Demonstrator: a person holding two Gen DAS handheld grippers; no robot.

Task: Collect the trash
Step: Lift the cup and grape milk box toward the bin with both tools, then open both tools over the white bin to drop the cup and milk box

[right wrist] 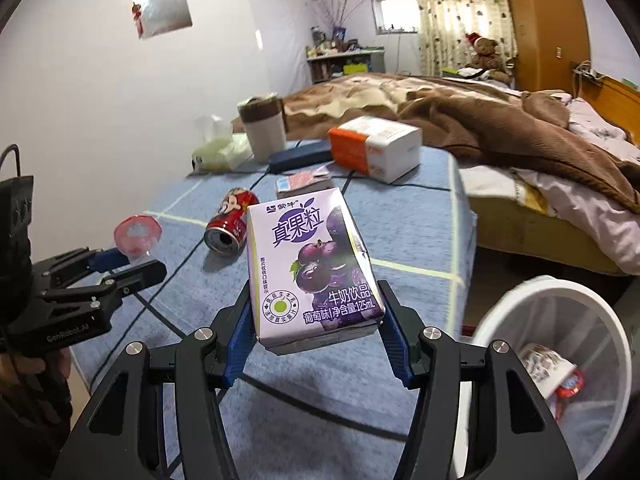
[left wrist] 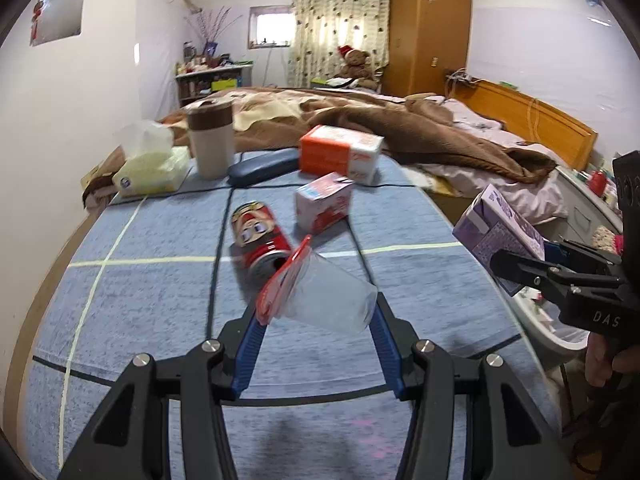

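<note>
Bedroom table's blue cloth (left wrist: 160,280) under left gripper (left wrist: 316,312) clamping cup (left wrist: 332,300), right gripper (right wrist: 316,320) clamping carton (right wrist: 312,264).

My left gripper (left wrist: 316,316) is a matte black frame of angular, cut-out links that fork into two arms, each pinned with round silver screw heads. The jaws are lined with ribbed blue pads (left wrist: 250,354), long and narrow. My right gripper (right wrist: 318,320) is built the same: black links, silver screws, ribbed blue fingers (right wrist: 240,344). Seen from the side, the right one's body carries pale letters reading "DAS", and the left one's body reads "GenRobot.AI" in pale print. A thin black cable (right wrist: 10,156) loops up behind the left one's boxy black housing.
</note>
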